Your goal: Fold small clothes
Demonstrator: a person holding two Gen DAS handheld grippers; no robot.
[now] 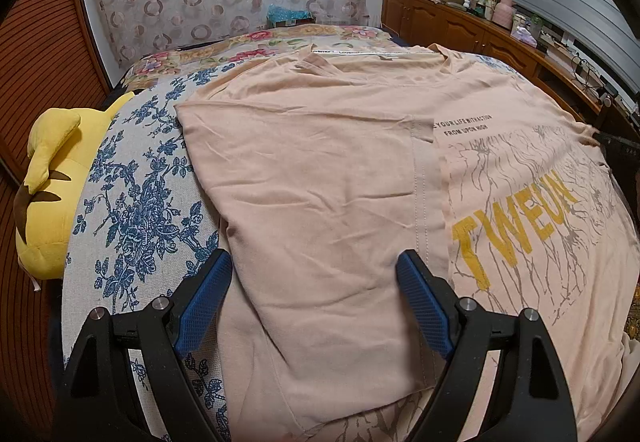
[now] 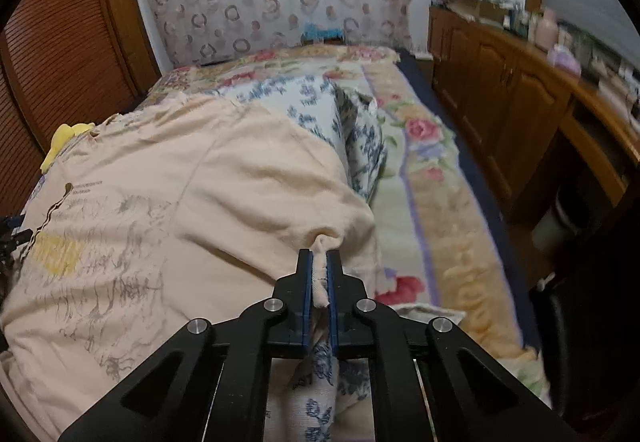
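A peach T-shirt (image 1: pixel 320 177) with yellow letters and grey print lies on the bed, its left side folded over the front. My left gripper (image 1: pixel 314 262) is open and empty, hovering over the folded flap. In the right wrist view the same T-shirt (image 2: pixel 200 193) spreads to the left. My right gripper (image 2: pixel 319 262) is shut on the shirt's right sleeve edge and pinches a bunched bit of cloth between its blue pads (image 2: pixel 306 282). The right gripper's tip also shows in the left wrist view (image 1: pixel 616 145) at the shirt's far right edge.
A blue-flowered white cloth (image 1: pixel 136 201) covers the bed under the shirt. A yellow plush toy (image 1: pixel 52 177) lies at the left edge. A flowered blanket (image 2: pixel 432 177) lies to the right. A wooden cabinet (image 2: pixel 500 81) with clutter runs along the right wall.
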